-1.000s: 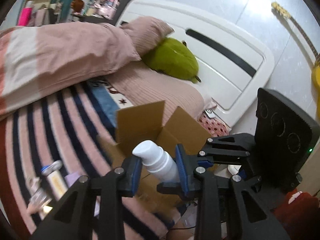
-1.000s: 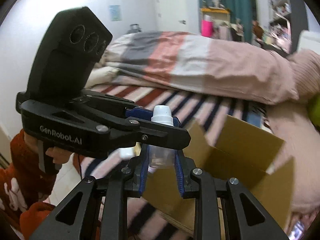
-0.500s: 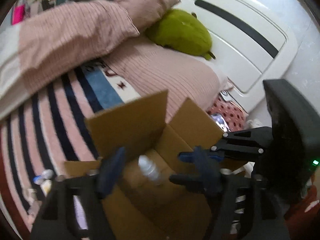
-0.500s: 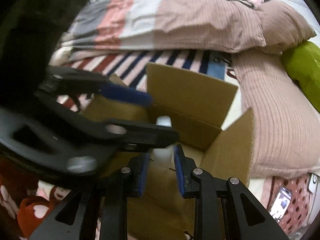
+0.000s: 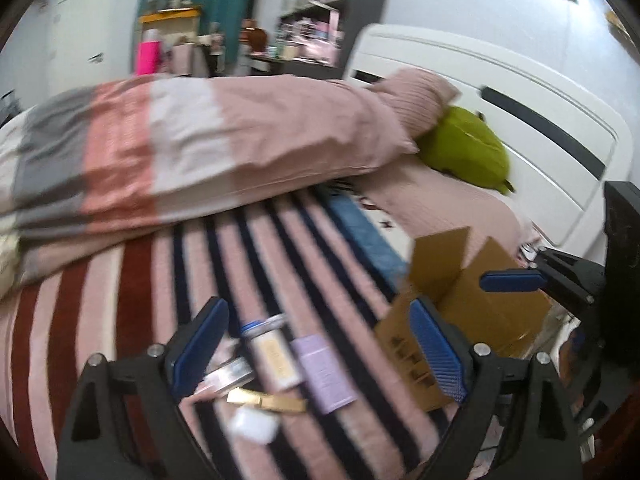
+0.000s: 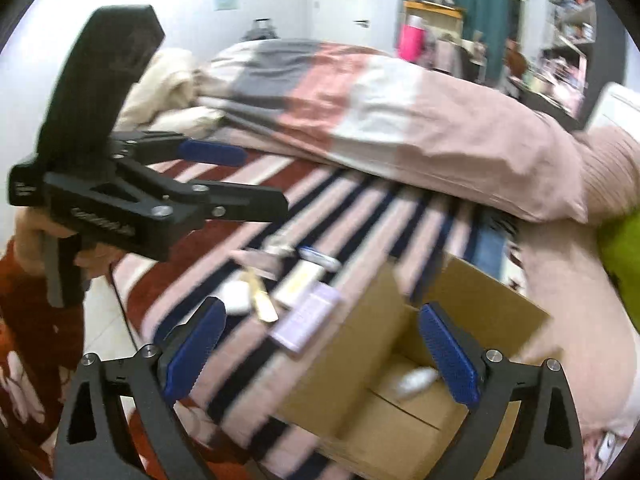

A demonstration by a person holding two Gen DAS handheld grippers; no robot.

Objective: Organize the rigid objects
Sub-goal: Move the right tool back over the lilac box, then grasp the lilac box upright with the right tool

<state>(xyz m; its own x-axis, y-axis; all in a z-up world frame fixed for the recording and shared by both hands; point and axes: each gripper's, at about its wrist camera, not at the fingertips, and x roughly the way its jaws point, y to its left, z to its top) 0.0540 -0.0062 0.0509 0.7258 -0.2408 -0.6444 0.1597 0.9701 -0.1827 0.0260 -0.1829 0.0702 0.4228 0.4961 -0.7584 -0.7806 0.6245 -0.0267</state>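
An open cardboard box [image 6: 400, 408] stands on the striped bed; it also shows in the left wrist view [image 5: 472, 304]. A white bottle [image 6: 412, 380] lies inside it. Several small items lie left of the box: a lilac box [image 5: 324, 372], a cream bottle with a blue cap [image 5: 272, 352], a gold clip [image 5: 272, 402], a white case [image 5: 256, 424]. My left gripper [image 5: 316, 352] is open and empty above these items. My right gripper [image 6: 320, 352] is open and empty over the box's left edge.
A folded striped duvet [image 5: 180, 148] and pink pillow [image 5: 416, 96] lie at the back of the bed. A green plush [image 5: 464, 152] rests by the white headboard [image 5: 520, 92]. The bed's near edge drops to a tiled floor [image 6: 108, 320].
Both grippers were shut on the white bottle; they opened and it dropped into the box. Both grippers then lifted and swung left toward the small items.
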